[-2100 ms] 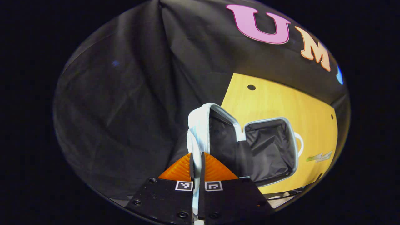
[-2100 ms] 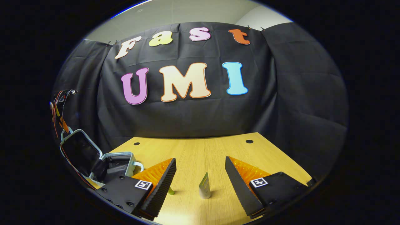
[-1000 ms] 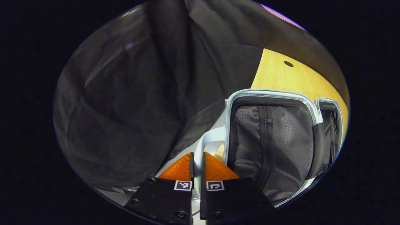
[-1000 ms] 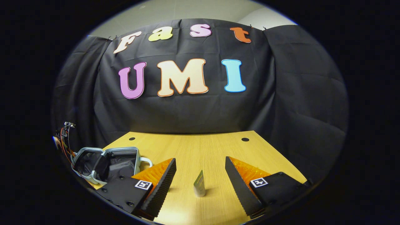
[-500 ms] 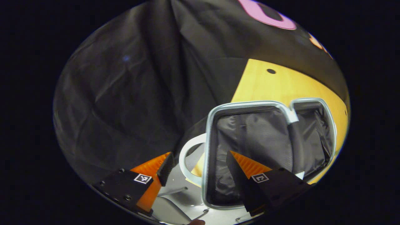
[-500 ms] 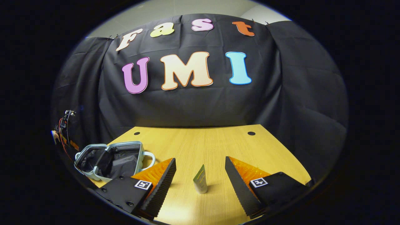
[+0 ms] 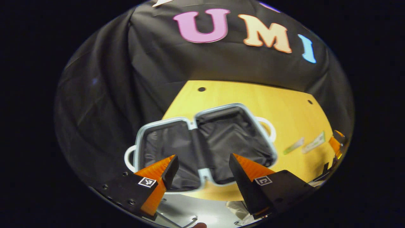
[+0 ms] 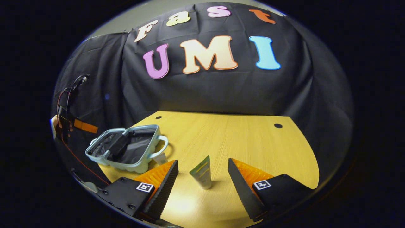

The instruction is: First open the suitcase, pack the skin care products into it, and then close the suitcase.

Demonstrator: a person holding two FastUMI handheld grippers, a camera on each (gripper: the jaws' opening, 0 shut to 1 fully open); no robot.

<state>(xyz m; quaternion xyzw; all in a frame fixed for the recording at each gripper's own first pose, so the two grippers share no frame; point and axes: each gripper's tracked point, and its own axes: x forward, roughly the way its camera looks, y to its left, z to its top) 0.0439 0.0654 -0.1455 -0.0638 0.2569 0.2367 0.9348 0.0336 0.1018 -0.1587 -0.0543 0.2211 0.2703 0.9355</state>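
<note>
Suitcase (image 7: 202,142) lies open — both tongs (image 7: 201,167) (image 8: 202,172) released; right view adds an upright tube (image 8: 202,173).

Both views look forward over the shared suitcase (image 7: 205,142) (image 8: 126,148).

Brightness: dim booth; the dark cloth swallows most of the light, and the yellow counter (image 8: 240,139) is the brightest surface.
Light source: overhead, judging by the pale sheen on the counter near the right gripper (image 8: 202,177).
Shadows: soft; a short one beside the upright tube (image 8: 202,172).
Glare: a white hot spot on the pale surface under the left gripper (image 7: 202,169).
Blur: the two tubes (image 7: 305,144) far right in the left gripper view are smeared.
Distortion: strong fisheye; the counter's edges bow, and the open suitcase (image 7: 202,144) looks stretched.
</note>
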